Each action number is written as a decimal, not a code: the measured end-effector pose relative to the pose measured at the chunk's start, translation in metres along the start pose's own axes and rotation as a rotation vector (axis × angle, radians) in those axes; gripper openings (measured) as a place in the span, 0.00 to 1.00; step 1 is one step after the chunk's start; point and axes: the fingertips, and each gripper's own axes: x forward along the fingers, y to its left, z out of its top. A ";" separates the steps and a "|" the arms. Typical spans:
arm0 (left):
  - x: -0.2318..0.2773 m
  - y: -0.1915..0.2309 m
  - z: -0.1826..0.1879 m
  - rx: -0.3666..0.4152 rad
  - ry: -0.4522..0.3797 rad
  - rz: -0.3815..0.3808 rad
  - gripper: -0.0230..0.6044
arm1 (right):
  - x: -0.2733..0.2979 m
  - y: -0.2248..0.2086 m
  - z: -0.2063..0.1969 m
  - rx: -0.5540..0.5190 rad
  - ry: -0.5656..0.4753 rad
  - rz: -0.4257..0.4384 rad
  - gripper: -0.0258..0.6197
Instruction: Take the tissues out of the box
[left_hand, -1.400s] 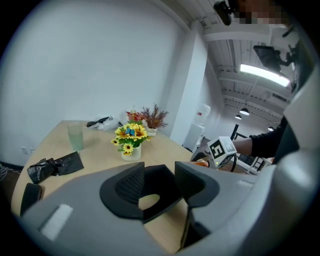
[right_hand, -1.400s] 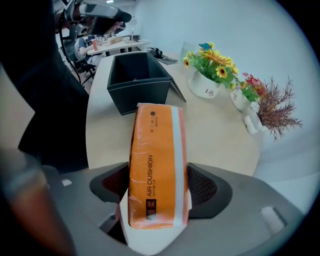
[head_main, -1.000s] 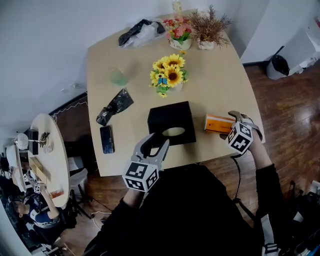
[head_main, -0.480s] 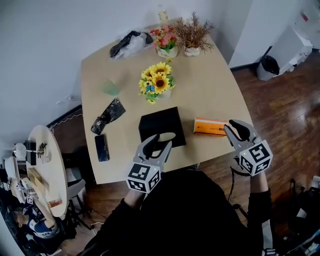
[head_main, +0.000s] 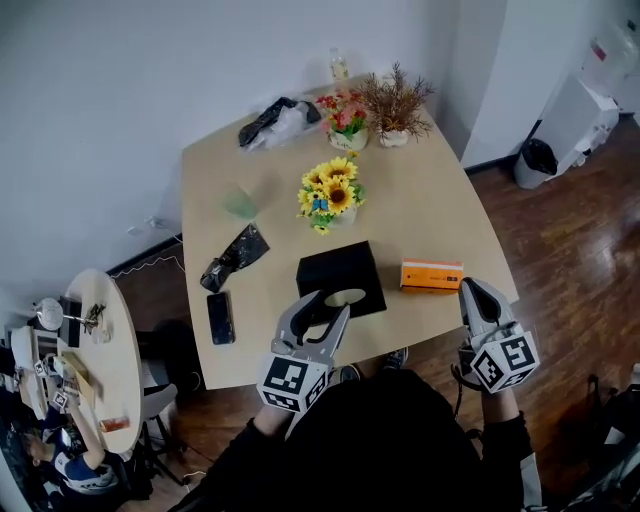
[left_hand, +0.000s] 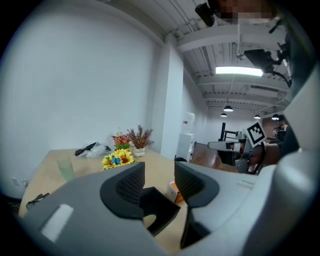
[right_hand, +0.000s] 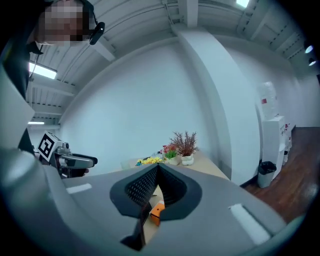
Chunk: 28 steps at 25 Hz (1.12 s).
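A black tissue box stands near the table's front edge, its pale oval opening facing up. No tissue sticks out of it. My left gripper hovers open just in front of the box, jaws pointing at it and holding nothing. In the left gripper view the box shows low between the spread jaws of that gripper. My right gripper is off the table's front right corner, shut and empty. In the right gripper view the right gripper's jaws meet.
An orange carton lies right of the box, also seen as the carton below the shut jaws. Sunflowers stand behind the box. A phone, black bag and green cup are left. Potted plants stand at the far edge.
My right gripper has shut and drawn back from the orange carton to beyond the table's corner. The left gripper stays open in front of the black box.
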 end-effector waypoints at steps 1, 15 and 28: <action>-0.007 0.002 0.003 0.001 -0.015 0.000 0.31 | -0.004 0.004 0.004 0.000 -0.014 -0.023 0.04; -0.088 0.030 -0.033 -0.045 -0.095 -0.037 0.31 | -0.053 0.046 0.010 -0.072 -0.056 -0.270 0.04; -0.104 0.043 -0.039 -0.057 -0.080 -0.004 0.30 | -0.042 0.070 0.016 -0.094 -0.082 -0.227 0.04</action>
